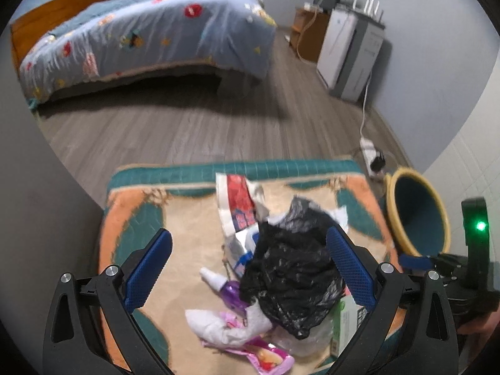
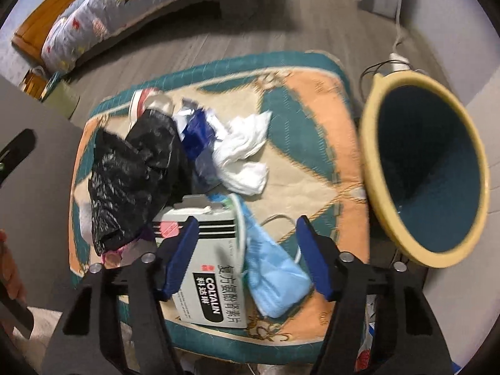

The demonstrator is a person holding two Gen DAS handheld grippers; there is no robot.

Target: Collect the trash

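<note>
Bedroom rug (image 2: 312, 100) | I see left gripper (image 1: 250, 268) wide open, empty, over black bag (image 1: 290, 281); right gripper (image 2: 247, 259) wide open, empty, over medicine box (image 2: 212, 268), blue mask (image 2: 275, 278); bin (image 2: 431, 168) beside

Rug (image 2: 312, 100): teal border, orange and cream pattern. Bin (image 2: 425, 168): yellow rim, dark teal inside. Crumpled bag (image 2: 131, 181): glossy black. Mask (image 2: 275, 275): pale blue. Tissue (image 2: 247, 153): white. Bedspread (image 1: 150, 37): blue-grey, red and yellow motifs.

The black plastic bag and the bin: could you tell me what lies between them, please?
In the right wrist view, crumpled white tissue lies between the black plastic bag and the bin, then bare mat.
</note>
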